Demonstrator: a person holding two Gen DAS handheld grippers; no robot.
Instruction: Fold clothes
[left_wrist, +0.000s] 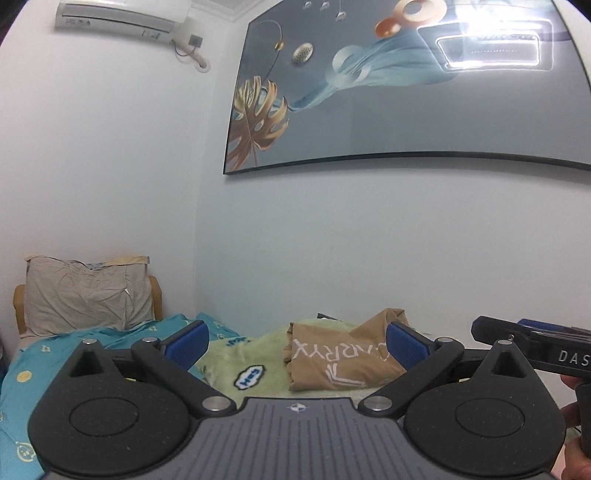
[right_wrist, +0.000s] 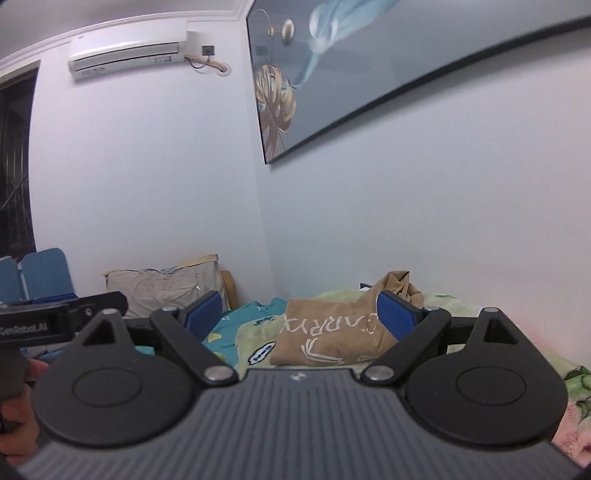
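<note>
A tan shirt with white lettering (left_wrist: 332, 358) lies partly folded on the bed, one part bunched up at its far right; it also shows in the right wrist view (right_wrist: 325, 332). My left gripper (left_wrist: 297, 345) is open and empty, held above the bed short of the shirt. My right gripper (right_wrist: 301, 314) is open and empty too, also short of the shirt. The right gripper's body shows at the right edge of the left wrist view (left_wrist: 535, 343), and the left gripper's body at the left edge of the right wrist view (right_wrist: 62, 317).
A pale green blanket (left_wrist: 258, 350) lies under the shirt, beside a teal patterned sheet (left_wrist: 55, 354). A grey pillow (left_wrist: 85, 295) leans at the bed's head. A wall with a large picture (left_wrist: 406, 92) runs behind the bed. Blue chairs (right_wrist: 40, 273) stand far left.
</note>
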